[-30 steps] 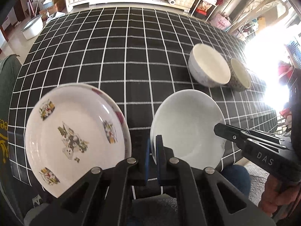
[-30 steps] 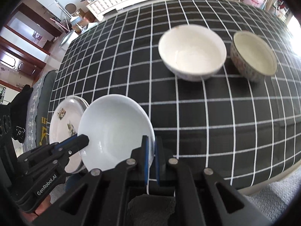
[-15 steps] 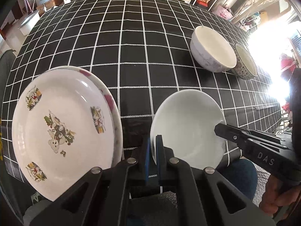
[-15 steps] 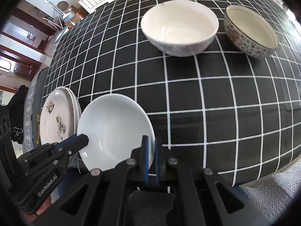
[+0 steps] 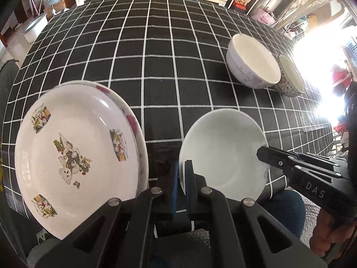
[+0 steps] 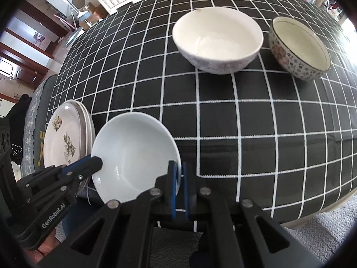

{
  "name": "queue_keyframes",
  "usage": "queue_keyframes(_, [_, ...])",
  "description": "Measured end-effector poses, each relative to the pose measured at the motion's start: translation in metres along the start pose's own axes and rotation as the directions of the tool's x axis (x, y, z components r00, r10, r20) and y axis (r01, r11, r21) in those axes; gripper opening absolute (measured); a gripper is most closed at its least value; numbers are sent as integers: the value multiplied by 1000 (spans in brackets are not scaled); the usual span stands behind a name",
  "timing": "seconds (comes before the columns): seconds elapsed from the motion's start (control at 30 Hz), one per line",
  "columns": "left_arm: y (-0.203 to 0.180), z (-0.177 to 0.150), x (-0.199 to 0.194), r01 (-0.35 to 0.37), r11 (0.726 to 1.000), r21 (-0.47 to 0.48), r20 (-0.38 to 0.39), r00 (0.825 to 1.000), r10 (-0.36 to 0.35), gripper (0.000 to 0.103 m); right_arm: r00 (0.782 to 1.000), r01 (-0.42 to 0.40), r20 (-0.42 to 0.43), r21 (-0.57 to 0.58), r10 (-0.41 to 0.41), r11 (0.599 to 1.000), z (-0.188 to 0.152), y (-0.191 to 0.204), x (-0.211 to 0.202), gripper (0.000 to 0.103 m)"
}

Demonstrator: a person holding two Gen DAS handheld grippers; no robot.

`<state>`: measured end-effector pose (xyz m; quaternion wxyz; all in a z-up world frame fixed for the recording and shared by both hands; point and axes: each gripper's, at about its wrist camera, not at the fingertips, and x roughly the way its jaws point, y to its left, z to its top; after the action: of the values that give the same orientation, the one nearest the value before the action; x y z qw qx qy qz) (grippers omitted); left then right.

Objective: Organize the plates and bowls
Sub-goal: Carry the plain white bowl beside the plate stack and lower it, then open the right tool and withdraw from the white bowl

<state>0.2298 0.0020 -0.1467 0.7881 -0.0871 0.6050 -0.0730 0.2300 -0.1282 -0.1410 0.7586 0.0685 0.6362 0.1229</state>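
Bowls nearer than before | both grippers pinch white bowl rim | empty

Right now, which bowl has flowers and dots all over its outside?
The small bowl at the far right, with a dark rim. The big bowl beside it is pale, and the held plain bowl is white.

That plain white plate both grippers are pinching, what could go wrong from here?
1. The left gripper and right gripper each clamp only the thin rim of the plain white plate, at opposite edges; uneven pulling could let it slip or twist.
2. The stack of printed plates sits close beside it at the table edge, so a sideways swing might knock it.
3. The white bowl and floral bowl lie ahead, in any forward path.
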Motion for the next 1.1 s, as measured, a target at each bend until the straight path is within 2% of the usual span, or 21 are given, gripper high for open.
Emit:
queue_keyframes(0.2, [4,1,-16,-12,1000,12,35,999,12,4,998,45,52,-26,-44,999,-2,6,-11,9])
queue_keyframes(0.33, [5,-1,-25,-15,1000,21,52,999,14,5,987,123,115,-62,-115,991,-2,9,-25,9])
queue_keyframes(0.5, [0,-2,-39,-9,999,34,86,996,6,5,972,145,201,-86,-125,986,-2,10,-54,9])
queue_keyframes(0.6, [-6,-2,-53,-2,999,46,131,991,-4,7,962,154,241,-101,-126,983,-5,11,-72,9])
queue_keyframes(0.73, [-18,-1,-73,5,997,73,189,982,-19,32,960,137,258,-104,-106,985,-7,7,-88,9])
queue_keyframes(0.8, [-25,0,-81,-15,995,94,216,976,-6,37,960,132,260,-103,-101,986,-7,7,-93,11])
queue_keyframes(0.83, [-28,2,-84,-27,995,101,228,974,3,40,960,130,262,-103,-99,986,-5,6,-97,16])
queue_keyframes(0.9, [-34,4,-92,-35,993,114,250,968,5,41,956,131,277,-100,-98,986,-4,6,-104,36])
queue_keyframes(0.93, [-36,5,-94,-30,992,119,252,968,-1,41,951,134,293,-101,-99,986,-3,6,-109,51])
queue_keyframes(0.97, [-38,7,-96,-23,992,123,251,968,-9,43,946,139,308,-102,-101,985,-2,6,-113,60])
queue_keyframes(1.03, [-40,11,-100,-7,992,130,251,968,-26,53,935,149,338,-103,-107,983,1,5,-122,61])
queue_keyframes(1.1, [-43,16,-100,9,991,131,256,966,-43,55,934,143,343,-102,-100,984,6,4,-128,61])
